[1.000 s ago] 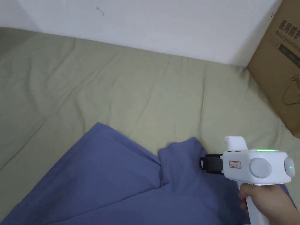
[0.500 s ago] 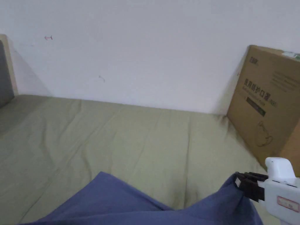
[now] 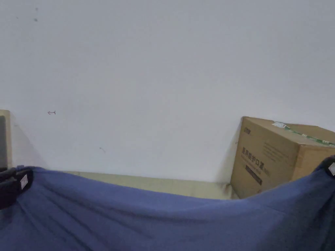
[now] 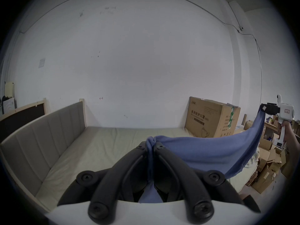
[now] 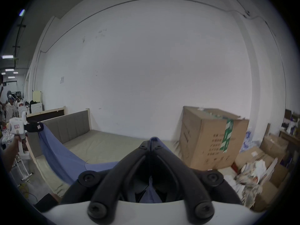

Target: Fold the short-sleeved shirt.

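Observation:
The blue short-sleeved shirt hangs in the air above the bed, stretched between both grippers, its top edge sagging in the middle. My left gripper pinches the shirt's left corner at the left edge of the head view. In the left gripper view its jaws are shut on a bunch of blue cloth. My right gripper holds the opposite corner at the right edge. In the right gripper view its jaws are shut on the cloth.
A bed with an olive sheet lies below, with a padded headboard on the left. A large cardboard box stands on the bed's right end against the white wall. More boxes and clutter pile on the floor to the right.
The shirt has been lifted off the bed and now hangs between both grippers. The head camera has tilted up toward the wall. The left gripper has come into the head view.

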